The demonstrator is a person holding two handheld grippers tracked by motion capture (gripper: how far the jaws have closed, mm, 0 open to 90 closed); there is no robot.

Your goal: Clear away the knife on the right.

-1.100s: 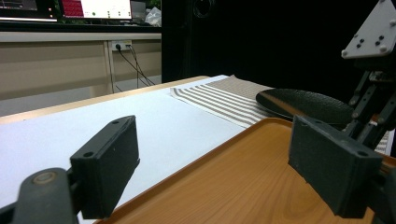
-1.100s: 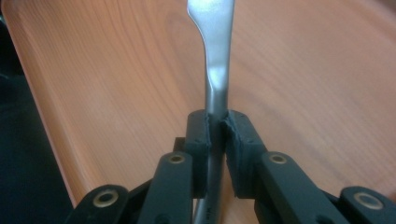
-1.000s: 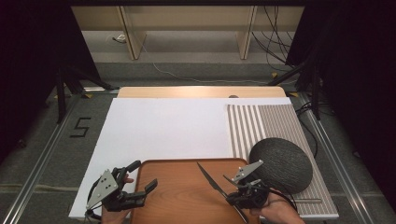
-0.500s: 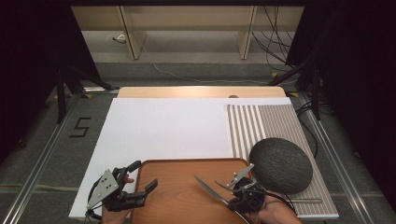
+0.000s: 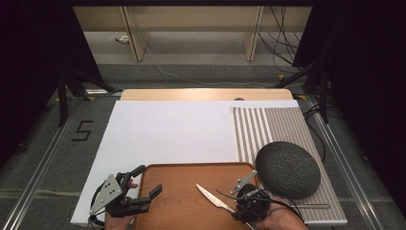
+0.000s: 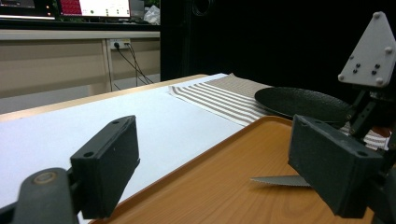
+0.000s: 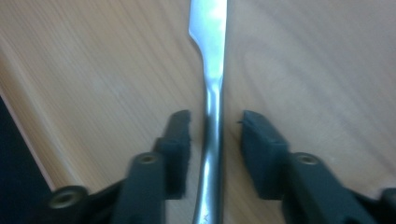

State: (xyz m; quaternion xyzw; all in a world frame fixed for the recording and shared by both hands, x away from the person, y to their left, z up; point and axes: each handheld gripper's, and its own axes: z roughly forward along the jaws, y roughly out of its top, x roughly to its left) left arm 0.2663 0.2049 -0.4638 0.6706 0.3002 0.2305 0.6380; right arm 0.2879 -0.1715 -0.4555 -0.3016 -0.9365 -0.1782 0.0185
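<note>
My right gripper is hanging low over the wooden tray, and its jaws have just been opening. The knife is lying between them on the tray, with a gap showing on either side of the handle, so the pads are no longer pressing it. A second ago the blade was riding higher and nearer the dark plate; now it is resting flat, tip pointing away from my jaws. I am reading this as the knife set down and let go.

My left gripper is waiting wide open and empty at the tray's left edge.

The handle's butt end is cut off below my jaws, and my right hand is hiding part of it from above.
</note>
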